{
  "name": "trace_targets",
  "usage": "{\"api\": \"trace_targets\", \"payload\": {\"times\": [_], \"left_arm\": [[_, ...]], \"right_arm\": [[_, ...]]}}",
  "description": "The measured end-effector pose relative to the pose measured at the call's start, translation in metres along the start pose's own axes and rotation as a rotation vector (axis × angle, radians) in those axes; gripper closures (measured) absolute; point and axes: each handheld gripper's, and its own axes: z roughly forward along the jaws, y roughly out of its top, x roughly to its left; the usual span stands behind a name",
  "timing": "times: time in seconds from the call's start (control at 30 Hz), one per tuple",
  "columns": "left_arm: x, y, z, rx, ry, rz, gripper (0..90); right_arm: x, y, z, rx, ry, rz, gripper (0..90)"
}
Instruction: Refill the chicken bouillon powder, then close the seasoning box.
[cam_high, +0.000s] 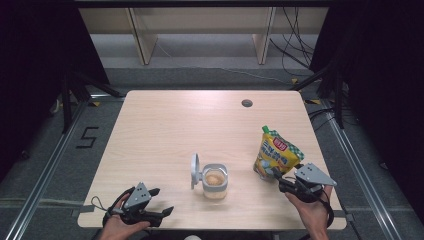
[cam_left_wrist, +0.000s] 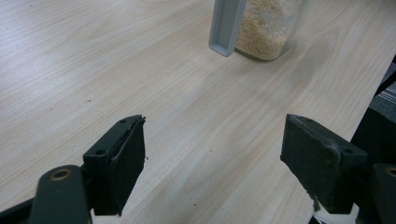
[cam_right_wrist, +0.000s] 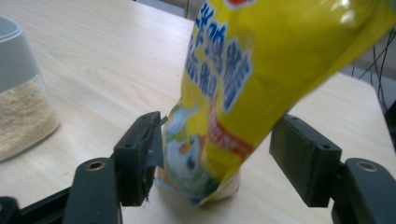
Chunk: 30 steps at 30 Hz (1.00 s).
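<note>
Wide right tongs (cam_right_wrist: 217, 154) flank glossy yellow pouch (cam_right_wrist: 243, 88); left tongs (cam_left_wrist: 212, 163) wide over woodgrain.

A lab-like recording room: black curtains (cam_high: 30, 60) flank the pale wooden table (cam_high: 190, 120), with loose cables (cam_high: 295, 50) and floor rails (cam_high: 45, 170) on grey carpet.
</note>
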Motion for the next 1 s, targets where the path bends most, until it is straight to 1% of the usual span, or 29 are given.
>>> {"api": "trace_targets", "payload": {"times": [0.03, 0.07, 0.1, 0.17, 0.2, 0.23, 0.3, 0.33, 0.37, 0.4, 0.43, 0.47, 0.5, 0.53, 0.57, 0.6, 0.63, 0.67, 0.7, 0.73, 0.77, 0.8, 0.83, 0.87, 0.9, 0.93, 0.97, 1.0], "left_arm": [[0.000, 0.000, 0.000, 0.006, -0.003, 0.001, 21.3], [0.000, 0.000, 0.000, 0.006, -0.003, -0.003, 21.3], [0.001, 0.000, -0.001, 0.007, -0.002, -0.002, 21.3], [0.000, 0.000, -0.001, 0.007, -0.001, -0.003, 21.3], [0.000, 0.001, -0.001, 0.011, -0.001, -0.004, 21.3], [0.000, 0.000, 0.000, 0.003, -0.001, -0.005, 21.3], [0.000, 0.000, 0.000, 0.003, 0.002, -0.006, 21.3], [-0.001, 0.000, 0.000, -0.008, 0.004, -0.016, 21.3], [-0.001, 0.000, -0.001, 0.005, 0.003, -0.015, 21.3], [-0.001, 0.000, 0.000, -0.002, 0.002, -0.015, 21.3], [-0.001, 0.000, 0.000, -0.001, 0.000, -0.017, 21.3], [-0.001, 0.000, 0.001, -0.007, -0.002, -0.018, 21.3], [0.000, 0.000, 0.001, -0.003, 0.007, -0.013, 21.3], [-0.001, 0.000, 0.002, -0.005, 0.003, -0.020, 21.3], [-0.001, 0.001, 0.003, -0.004, -0.004, -0.018, 21.2], [0.000, 0.001, 0.002, 0.005, -0.001, -0.006, 21.3], [-0.001, 0.001, 0.003, -0.003, -0.003, -0.017, 21.2], [-0.001, 0.001, 0.003, -0.008, -0.001, -0.025, 21.3], [0.001, 0.001, 0.001, -0.002, 0.004, 0.001, 21.3], [0.002, 0.001, 0.000, 0.009, 0.006, 0.017, 21.3], [0.004, 0.002, -0.001, 0.031, 0.011, 0.034, 21.2], [0.002, 0.001, 0.000, 0.021, 0.012, 0.005, 21.2], [0.001, 0.002, 0.000, 0.014, 0.006, 0.001, 21.2], [0.002, 0.002, 0.000, 0.013, 0.005, 0.008, 21.2], [0.002, 0.002, 0.000, 0.013, 0.004, 0.023, 21.2], [0.001, 0.001, 0.001, -0.004, -0.002, 0.009, 21.2], [0.000, -0.001, 0.002, -0.015, -0.004, -0.014, 21.2], [0.001, 0.000, -0.001, 0.017, 0.014, 0.003, 21.2]], "right_arm": [[0.004, -0.001, -0.002, 0.023, 0.007, 0.034, 34.4], [0.003, -0.002, -0.004, 0.030, 0.002, 0.020, 33.6], [0.004, -0.003, -0.006, 0.043, -0.001, 0.044, 33.3], [0.004, -0.006, -0.008, 0.052, -0.009, 0.047, 33.6], [0.004, -0.007, -0.010, 0.060, -0.022, 0.038, 33.5], [0.005, -0.008, -0.011, 0.059, -0.014, 0.039, 33.3], [0.006, -0.010, -0.013, 0.064, 0.000, 0.044, 32.8], [0.007, -0.010, -0.015, 0.077, 0.000, 0.046, 32.4], [0.008, -0.011, -0.015, 0.081, -0.001, 0.040, 32.1], [0.009, -0.012, -0.016, 0.092, 0.008, 0.047, 31.6], [0.009, -0.013, -0.015, 0.084, -0.001, 0.020, 31.6], [0.010, -0.014, -0.016, 0.093, 0.001, 0.020, 31.3], [0.013, -0.015, -0.017, 0.120, 0.015, 0.048, 30.8], [0.012, -0.017, -0.016, 0.116, 0.032, 0.040, 30.1], [0.014, -0.018, -0.017, 0.121, 0.031, 0.056, 30.0], [0.012, -0.019, -0.018, 0.116, 0.023, 0.022, 29.4], [0.013, -0.019, -0.019, 0.130, 0.041, 0.046, 29.0], [0.012, -0.021, -0.021, 0.125, 0.059, 0.068, 28.7], [0.012, -0.022, -0.021, 0.127, 0.076, 0.093, 27.8], [0.013, -0.023, -0.022, 0.140, 0.073, 0.097, 26.7], [0.014, -0.024, -0.023, 0.147, 0.063, 0.078, 26.8], [0.014, -0.025, -0.022, 0.151, 0.078, 0.072, 26.7], [0.016, -0.026, -0.022, 0.160, 0.097, 0.088, 26.6], [0.018, -0.026, -0.022, 0.164, 0.092, 0.078, 26.2], [0.017, -0.026, -0.022, 0.161, 0.085, 0.042, 25.9], [0.021, -0.026, -0.023, 0.181, 0.086, 0.069, 25.6], [0.021, -0.026, -0.022, 0.187, 0.108, 0.077, 25.2], [0.021, -0.026, -0.022, 0.180, 0.106, 0.064, 24.9]]}}
